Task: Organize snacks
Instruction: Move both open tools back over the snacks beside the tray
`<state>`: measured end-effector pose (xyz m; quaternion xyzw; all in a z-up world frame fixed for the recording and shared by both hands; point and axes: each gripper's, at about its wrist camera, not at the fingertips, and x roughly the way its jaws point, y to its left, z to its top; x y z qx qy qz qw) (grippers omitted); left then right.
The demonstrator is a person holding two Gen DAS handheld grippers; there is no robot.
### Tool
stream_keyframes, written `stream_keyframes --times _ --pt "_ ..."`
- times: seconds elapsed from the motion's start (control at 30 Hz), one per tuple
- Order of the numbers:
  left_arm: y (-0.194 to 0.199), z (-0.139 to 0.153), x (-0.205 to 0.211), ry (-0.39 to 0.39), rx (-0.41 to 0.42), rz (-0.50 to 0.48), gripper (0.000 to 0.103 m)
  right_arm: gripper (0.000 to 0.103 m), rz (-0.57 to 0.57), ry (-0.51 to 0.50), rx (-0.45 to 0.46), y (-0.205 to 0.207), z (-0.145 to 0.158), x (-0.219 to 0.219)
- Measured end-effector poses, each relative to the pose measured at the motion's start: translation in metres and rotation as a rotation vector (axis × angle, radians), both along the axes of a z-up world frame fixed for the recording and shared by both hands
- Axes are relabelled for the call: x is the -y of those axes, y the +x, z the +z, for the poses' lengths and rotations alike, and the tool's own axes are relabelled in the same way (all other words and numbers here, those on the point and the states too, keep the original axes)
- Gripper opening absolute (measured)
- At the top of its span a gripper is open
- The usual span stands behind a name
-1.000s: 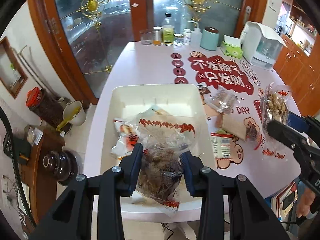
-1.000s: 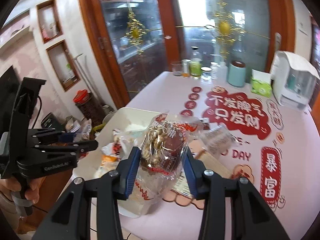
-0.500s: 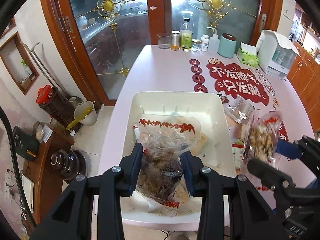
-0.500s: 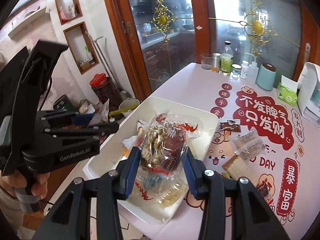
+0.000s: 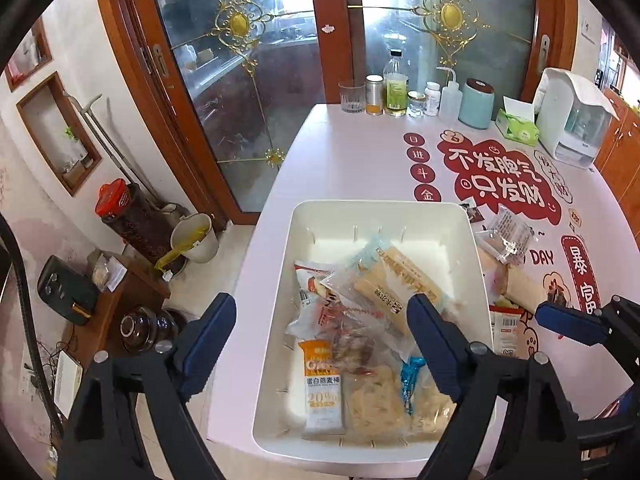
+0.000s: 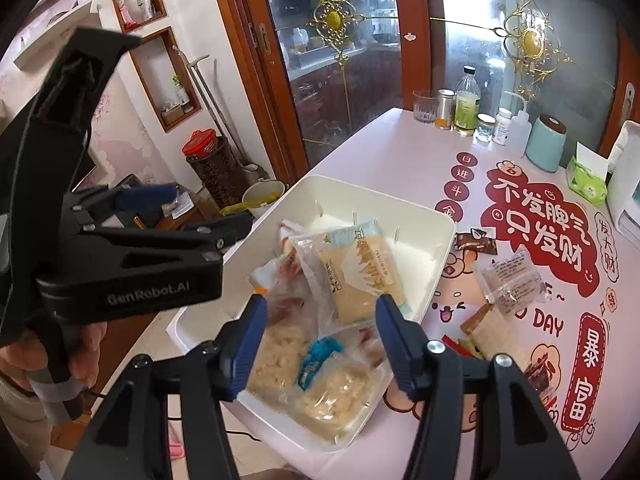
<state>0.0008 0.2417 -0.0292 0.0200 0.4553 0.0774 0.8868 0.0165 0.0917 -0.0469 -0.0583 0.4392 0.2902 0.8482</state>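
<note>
A white bin (image 5: 468, 248) (image 6: 440, 248) stands at the near left edge of the pink table and holds several snack packets. My left gripper (image 5: 322, 312) hangs over its near half with the jaws opening wide and nothing between them. Below it lies a clear bag of dark snacks with red print (image 5: 352, 344). My right gripper (image 6: 320, 308) is over the bin's near end, its jaws also opening and free of any bag. Clear bags of pale pieces (image 6: 340, 392) lie underneath. Each gripper shows in the other's view: right gripper (image 5: 560, 320), left gripper (image 6: 172, 216).
Loose snacks lie on the table right of the bin: a clear packet (image 5: 508, 236) (image 6: 512, 280), a tan wrapped one (image 5: 516, 284) and a small dark packet (image 6: 474, 242). Bottles (image 5: 395, 84), a teal canister (image 5: 475, 104), tissues (image 5: 518, 128) and a white appliance (image 5: 572, 116) line the far end.
Both grippers were shut on snack bags above the bin; now both have opened and the bags lie in the bin. The right gripper has come in over the bin's near end.
</note>
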Motion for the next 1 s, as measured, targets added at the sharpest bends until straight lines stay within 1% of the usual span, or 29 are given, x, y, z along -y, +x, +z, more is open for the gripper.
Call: stream_keyframes --times 0.2,0.4,0.7,1.0 --pt "0.001 -0.004 0.002 -0.014 -0.022 0.003 0.087 0.058 0.012 -0.014 0.004 -0.01 -0.002 0.0" --pt "0.001 -0.004 0.012 -0.017 -0.026 -0.022 0.087 0.058 0.003 -0.014 0.002 -0.017 -0.001 0.008" --pt "0.006 -0.004 0.043 0.003 -0.039 -0.094 0.087 0.058 -0.039 -0.003 0.014 -0.024 0.001 0.03" --pt "0.015 -0.005 0.086 0.028 -0.053 -0.183 0.087 0.058 -0.111 0.004 0.021 -0.025 -0.001 0.069"
